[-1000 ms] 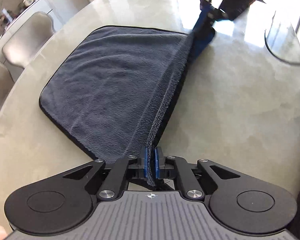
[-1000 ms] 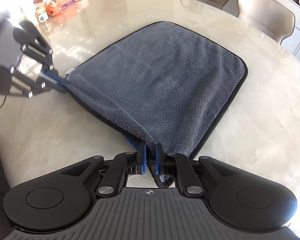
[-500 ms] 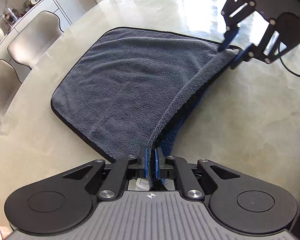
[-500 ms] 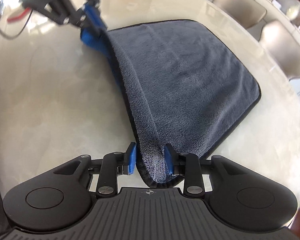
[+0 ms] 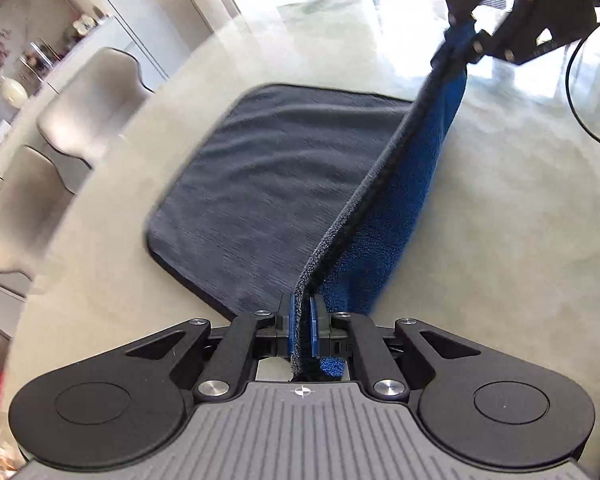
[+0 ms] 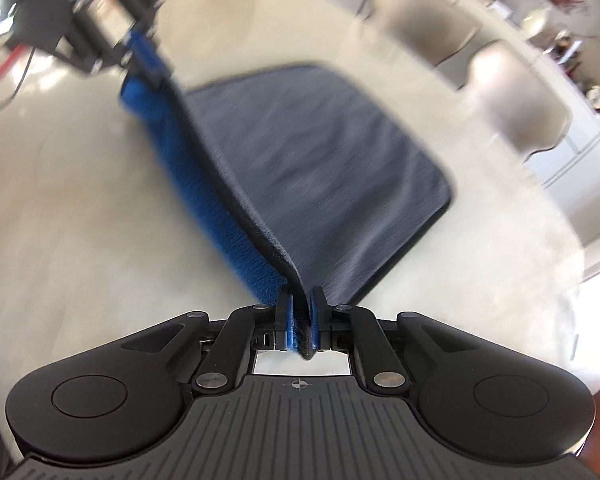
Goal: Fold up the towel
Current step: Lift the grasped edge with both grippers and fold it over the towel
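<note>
- Left gripper (image 5: pixel 303 322): its blue pads are pressed together on the near corner of the towel (image 5: pixel 268 184), pinching the hemmed edge exactly as a second ago. That corner now sits higher off the table (image 5: pixel 500 240) than it did then.
- Towel, middle of the scene: the far half lies flat, grey side up, on the pale round table; the near edge runs taut between the two tools, well clear of the surface. Its blue underside, barely a sliver a second ago, now shows as a broad hanging panel, so the lift has begun in earnest.
- Right gripper (image 6: pixel 303 320): its jaws have just been closing. Half a second ago they stood apart with the cloth loose between them; now the pads clamp the other near corner, a fold of dark hem bunched between them.
- Meaning for the task, as I judge it: the regrasp is done, both corners are secured, and the raised edge is ready to be carried over toward the far edge for the fold.
- Writing: no brand, label or legible text on towel, tools or table; the right wrist view is motion-blurred.
</note>
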Demonstrator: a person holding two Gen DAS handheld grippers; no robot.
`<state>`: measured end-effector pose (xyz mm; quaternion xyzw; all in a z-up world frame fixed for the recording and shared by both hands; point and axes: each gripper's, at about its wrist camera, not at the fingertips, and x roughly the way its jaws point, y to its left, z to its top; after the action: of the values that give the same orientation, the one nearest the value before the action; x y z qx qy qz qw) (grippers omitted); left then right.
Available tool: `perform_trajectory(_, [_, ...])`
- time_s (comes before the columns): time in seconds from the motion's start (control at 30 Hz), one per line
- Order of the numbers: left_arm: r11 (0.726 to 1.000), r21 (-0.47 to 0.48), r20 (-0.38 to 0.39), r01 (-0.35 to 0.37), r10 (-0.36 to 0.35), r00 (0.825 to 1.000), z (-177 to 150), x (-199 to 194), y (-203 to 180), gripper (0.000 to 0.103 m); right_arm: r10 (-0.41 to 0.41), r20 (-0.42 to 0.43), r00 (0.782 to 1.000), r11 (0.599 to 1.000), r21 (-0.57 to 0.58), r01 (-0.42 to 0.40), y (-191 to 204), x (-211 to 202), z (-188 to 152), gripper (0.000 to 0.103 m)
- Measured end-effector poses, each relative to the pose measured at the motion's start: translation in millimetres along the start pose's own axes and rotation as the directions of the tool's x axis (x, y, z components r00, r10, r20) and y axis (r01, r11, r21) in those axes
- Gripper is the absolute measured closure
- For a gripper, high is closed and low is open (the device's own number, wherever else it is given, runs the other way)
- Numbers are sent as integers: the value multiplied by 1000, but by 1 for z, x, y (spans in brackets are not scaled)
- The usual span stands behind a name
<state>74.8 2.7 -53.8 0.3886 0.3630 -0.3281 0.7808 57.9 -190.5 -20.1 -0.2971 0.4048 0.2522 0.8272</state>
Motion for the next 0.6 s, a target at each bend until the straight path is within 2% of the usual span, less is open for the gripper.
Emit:
perform_trajectory(0.17, [998, 5, 31, -70, 70, 997, 21, 8, 30, 97, -72, 45, 996, 997, -19, 73, -33, 11, 25, 95])
perform_trajectory(0.3, [994, -6, 41, -111, 111, 993, 35, 23, 55, 97, -87, 56, 995, 996, -19, 88, -57, 28, 39, 95])
perform_trajectory(0.6, [992, -55, 1, -114, 114, 993, 55, 77, 104, 96, -73, 13, 997, 997, -13, 73, -97, 71, 64, 95])
